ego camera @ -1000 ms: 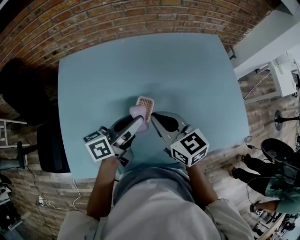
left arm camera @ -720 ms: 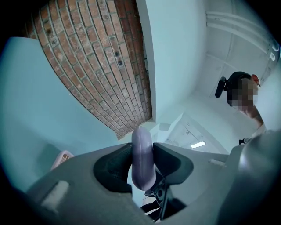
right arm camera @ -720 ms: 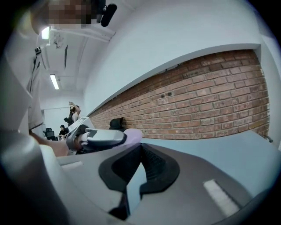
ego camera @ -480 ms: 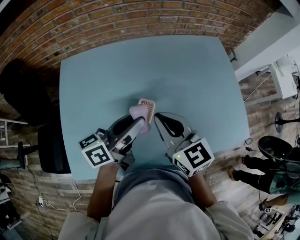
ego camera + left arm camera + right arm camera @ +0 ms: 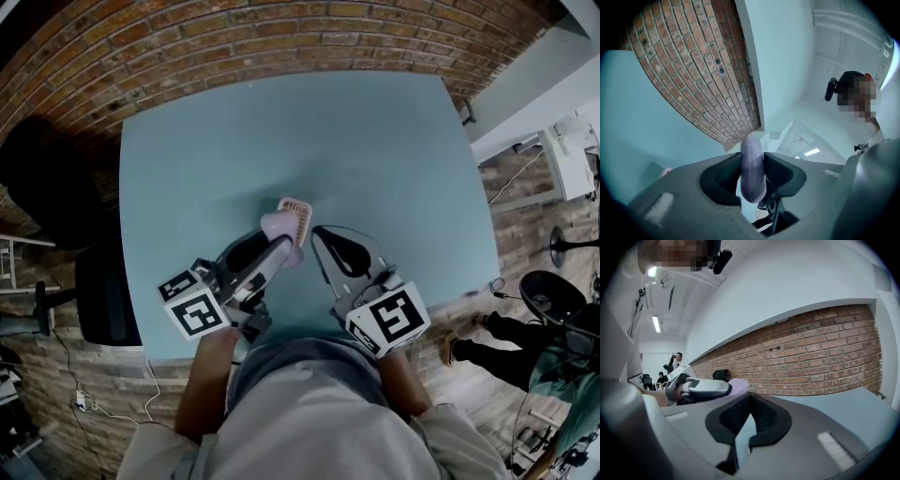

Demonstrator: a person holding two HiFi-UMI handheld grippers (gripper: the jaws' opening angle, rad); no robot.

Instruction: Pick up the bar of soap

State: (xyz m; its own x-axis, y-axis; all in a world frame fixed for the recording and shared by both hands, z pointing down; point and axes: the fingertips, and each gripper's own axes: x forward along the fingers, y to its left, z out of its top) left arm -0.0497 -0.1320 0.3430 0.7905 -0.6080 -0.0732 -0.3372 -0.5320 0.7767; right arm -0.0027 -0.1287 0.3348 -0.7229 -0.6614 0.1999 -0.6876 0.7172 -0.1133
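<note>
A lilac bar of soap (image 5: 276, 225) stands on edge between the jaws of my left gripper (image 5: 281, 246), which is shut on it. In the left gripper view the soap (image 5: 752, 173) is pinched between both pads and held off the table. A pink slotted soap dish (image 5: 296, 212) lies on the light-blue table (image 5: 375, 141) just beyond the soap. My right gripper (image 5: 321, 234) hovers beside the left one, its tips together with nothing between them. From the right gripper view the left gripper (image 5: 701, 387) and a bit of the soap (image 5: 737, 383) show to the left.
A brick wall (image 5: 234, 37) runs behind the table's far edge. A black chair (image 5: 47, 178) stands at the left. A seated person's legs (image 5: 506, 337) and cables are on the floor at the right.
Both grippers have risen a little towards the camera, and the soap has stayed in the left gripper's jaws. The soap dish has not moved.
</note>
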